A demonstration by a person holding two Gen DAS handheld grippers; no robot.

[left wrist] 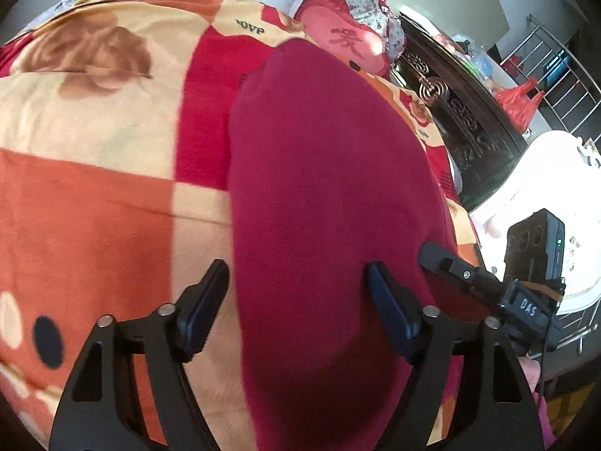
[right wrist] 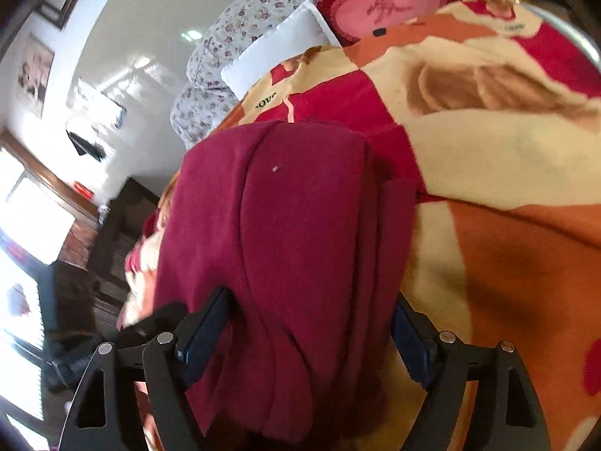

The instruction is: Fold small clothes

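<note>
In the left wrist view, the left gripper (left wrist: pixel 298 289) stands wide, its pads pressing on nothing; the dark red garment (left wrist: pixel 323 173) lies on the patterned blanket (left wrist: pixel 94 173) and stretches ahead from between the fingers, its left edge just inside the left finger and its cloth passing under the right one. The right gripper (left wrist: pixel 443 259) reaches in from the right, its tip at the garment's right edge. In the right wrist view, the right gripper (right wrist: pixel 311 323) is also spread wide, with the folded garment (right wrist: pixel 300 225) bunched between the fingers and running forward; both pads sit close beside the cloth without squeezing it.
</note>
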